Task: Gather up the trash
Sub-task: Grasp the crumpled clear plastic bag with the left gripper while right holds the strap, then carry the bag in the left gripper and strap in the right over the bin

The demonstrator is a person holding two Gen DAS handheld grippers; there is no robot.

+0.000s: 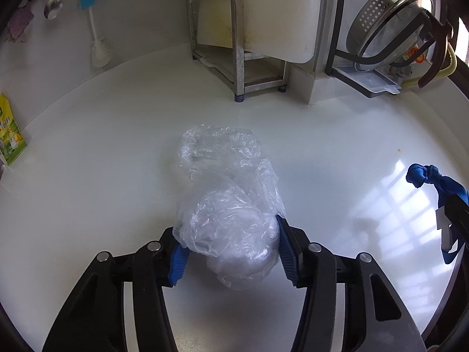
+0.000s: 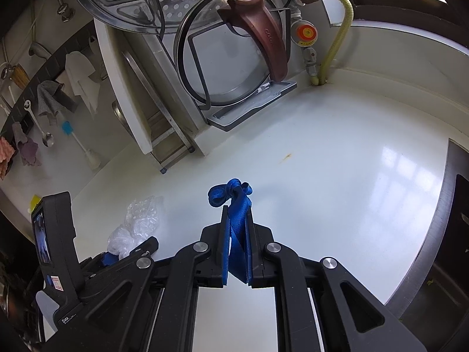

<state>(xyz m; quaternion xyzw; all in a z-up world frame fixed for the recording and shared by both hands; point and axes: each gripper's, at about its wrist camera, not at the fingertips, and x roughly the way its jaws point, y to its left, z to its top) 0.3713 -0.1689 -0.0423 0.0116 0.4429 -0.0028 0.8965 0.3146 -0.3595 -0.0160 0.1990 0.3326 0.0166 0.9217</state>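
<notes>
A crumpled clear plastic bag (image 1: pixel 228 199) lies on the white counter (image 1: pixel 102 176). My left gripper (image 1: pixel 228 234) has its blue pads on both sides of the bag's near end and squeezes it. The bag also shows in the right wrist view (image 2: pixel 137 223), with the left gripper (image 2: pixel 129 252) on it. My right gripper (image 2: pixel 236 214) is shut on a knotted blue ribbon (image 2: pixel 231 193), held above the counter. The ribbon and right gripper show at the right edge of the left wrist view (image 1: pixel 428 176).
A steel rack (image 1: pixel 222 44) with a white cutting board (image 1: pixel 281 14) stands at the back. A pot-lid holder with a lid and colander (image 1: pixel 390 23) is at the back right. A yellow-green packet (image 1: pixel 10 135) is at the left. A dark cooktop (image 2: pixel 448 234) borders the right.
</notes>
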